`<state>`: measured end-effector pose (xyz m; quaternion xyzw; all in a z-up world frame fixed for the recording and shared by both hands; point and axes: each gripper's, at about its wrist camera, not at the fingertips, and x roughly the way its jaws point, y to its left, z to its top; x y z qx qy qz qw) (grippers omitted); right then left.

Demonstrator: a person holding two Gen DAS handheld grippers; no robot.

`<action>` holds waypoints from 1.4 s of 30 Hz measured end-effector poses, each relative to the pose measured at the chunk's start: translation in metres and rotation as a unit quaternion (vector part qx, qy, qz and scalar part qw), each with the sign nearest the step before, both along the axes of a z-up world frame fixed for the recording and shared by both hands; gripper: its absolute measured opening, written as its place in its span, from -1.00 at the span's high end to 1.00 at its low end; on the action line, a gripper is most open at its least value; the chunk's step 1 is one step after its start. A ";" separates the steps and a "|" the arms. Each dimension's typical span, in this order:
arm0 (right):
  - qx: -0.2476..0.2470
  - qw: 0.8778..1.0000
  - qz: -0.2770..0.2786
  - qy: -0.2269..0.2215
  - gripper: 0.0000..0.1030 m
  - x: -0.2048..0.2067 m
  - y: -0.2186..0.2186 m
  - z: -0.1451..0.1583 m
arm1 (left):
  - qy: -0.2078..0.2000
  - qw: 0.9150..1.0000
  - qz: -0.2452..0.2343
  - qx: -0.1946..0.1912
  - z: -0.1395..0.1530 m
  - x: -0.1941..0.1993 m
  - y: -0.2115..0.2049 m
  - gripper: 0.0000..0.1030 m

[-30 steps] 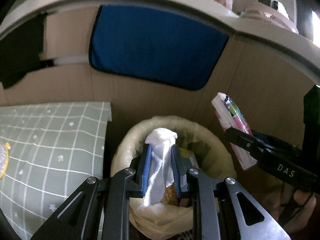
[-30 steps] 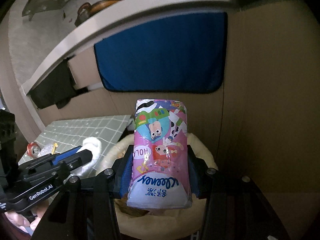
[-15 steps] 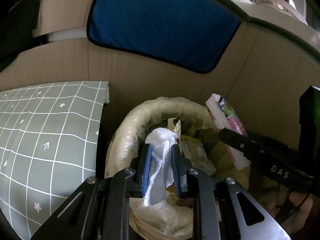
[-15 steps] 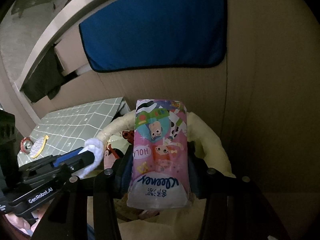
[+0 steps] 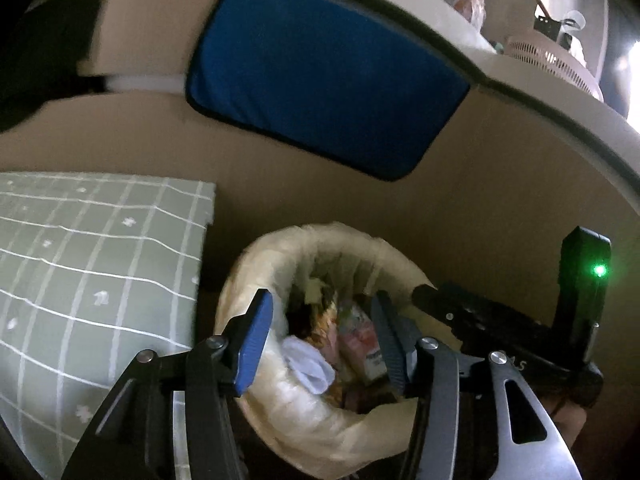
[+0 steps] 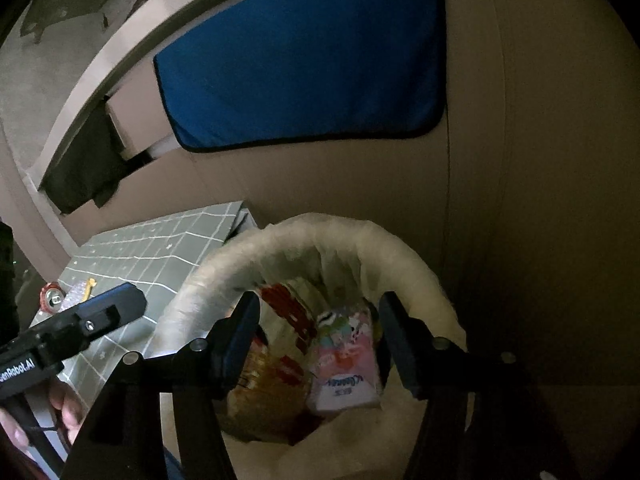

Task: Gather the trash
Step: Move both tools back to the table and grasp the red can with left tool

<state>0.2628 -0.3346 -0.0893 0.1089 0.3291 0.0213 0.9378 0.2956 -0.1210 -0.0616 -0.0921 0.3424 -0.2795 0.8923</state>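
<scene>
A round bin lined with a pale plastic bag point(image 5: 256, 276) stands below both grippers; it also shows in the right wrist view point(image 6: 404, 252). My left gripper point(image 5: 322, 334) is open and empty above it. A white crumpled tissue point(image 5: 306, 364) lies inside among other wrappers. My right gripper point(image 6: 318, 332) is open and empty above the bin. The pink Kleenex tissue pack point(image 6: 346, 364) lies inside the bin, also seen in the left wrist view point(image 5: 362, 344).
A green grid-patterned mat point(image 5: 92, 264) lies left of the bin, with a small can point(image 6: 52, 298) and a clear wrapper point(image 6: 76, 292) on it. A tan wall with a blue cloth panel point(image 5: 320, 80) rises behind the bin. A shelf edge point(image 5: 520, 92) curves overhead.
Both grippers opened. The white tissue dropped from the left gripper and the pink Kleenex pack dropped from the right gripper into the bin.
</scene>
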 end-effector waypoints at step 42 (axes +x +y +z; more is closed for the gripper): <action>-0.082 0.959 0.271 0.004 -0.16 0.055 0.289 0.009 | 0.099 0.876 0.459 -0.112 -0.064 0.017 0.473 -0.08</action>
